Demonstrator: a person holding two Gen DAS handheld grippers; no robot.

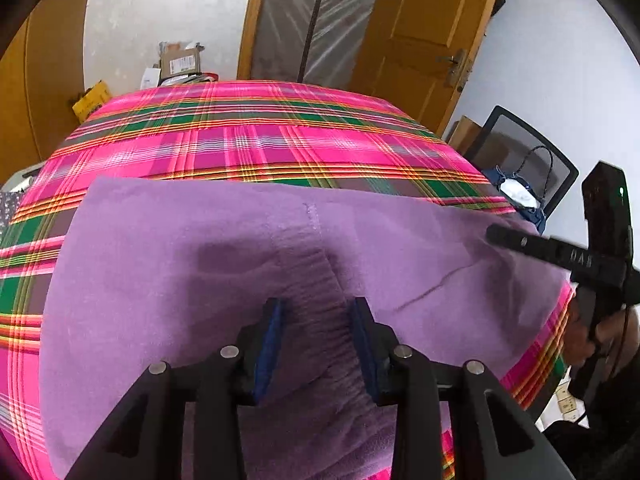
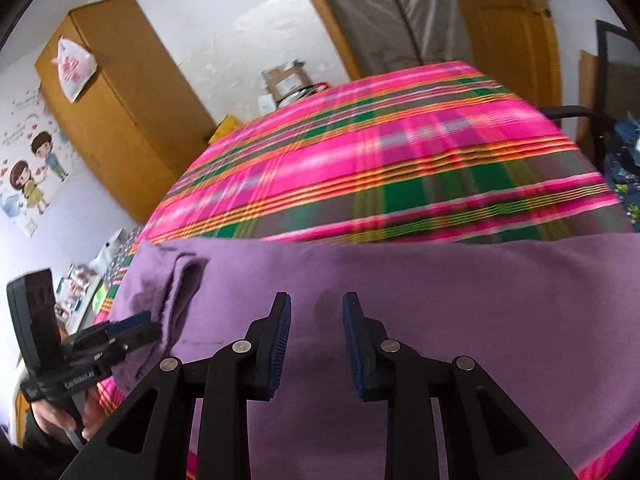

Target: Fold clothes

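Observation:
A purple fleece garment [image 1: 180,280] lies spread flat on a bright pink and green plaid cloth [image 1: 240,132]. My left gripper [image 1: 318,308] hangs low over its near part, jaws wide apart. The garment's ribbed band [image 1: 316,280] runs up between the blue pads, and they do not pinch it. In the right wrist view the same garment [image 2: 440,280] fills the foreground. My right gripper [image 2: 316,304] is open above flat fabric with nothing between its fingers. The left gripper [image 2: 154,330] shows there at a raised fold [image 2: 180,288]. The right gripper [image 1: 496,234] reaches over the garment's right side.
A wooden wardrobe [image 2: 120,120] stands at the left and a wooden door [image 1: 420,32] beyond the plaid cloth. Cardboard boxes [image 1: 180,60] sit past its far edge. A black mesh chair [image 1: 520,152] with a bag stands at the right. A hand [image 2: 56,416] holds the left tool.

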